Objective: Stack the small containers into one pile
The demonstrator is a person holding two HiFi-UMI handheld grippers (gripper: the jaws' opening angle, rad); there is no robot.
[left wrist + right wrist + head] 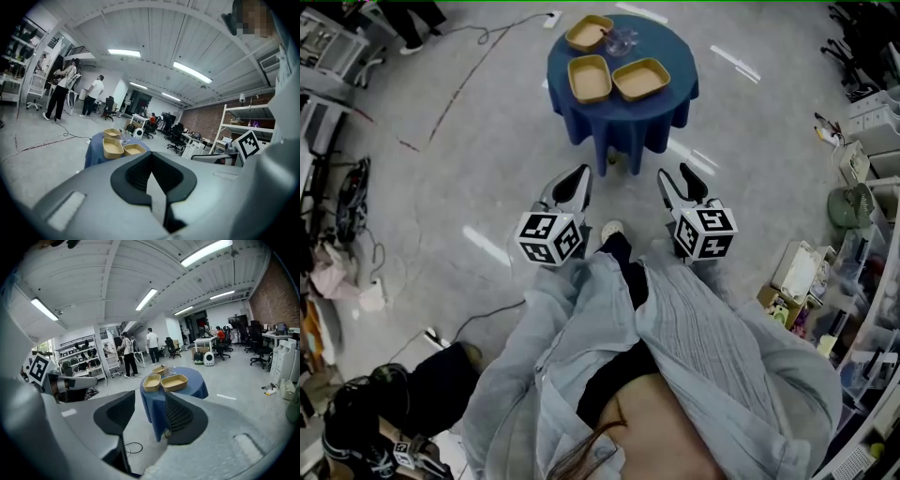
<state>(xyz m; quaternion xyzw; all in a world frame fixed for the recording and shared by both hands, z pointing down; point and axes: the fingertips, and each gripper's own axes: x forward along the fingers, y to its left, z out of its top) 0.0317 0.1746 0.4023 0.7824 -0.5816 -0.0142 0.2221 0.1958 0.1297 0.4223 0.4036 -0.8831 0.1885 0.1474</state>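
Nothing is stacked yet; three containers (pixel 590 78) lie on the counter (pixel 670 105) far ahead; left tool (pixel 579 176) is pressed together; right tool (pixel 677 176) is spread, empty.

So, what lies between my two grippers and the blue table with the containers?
Only grey floor lies between the left gripper, the right gripper and the table; the head view shows it.

Tan containers (pixel 590 79); blue, seemingly plain tablecloth (pixel 675 105)

Three tan, shallow containers (pixel 590 79) — upright, unstacked — sit side by side on the blue-clothed table (pixel 628 117).
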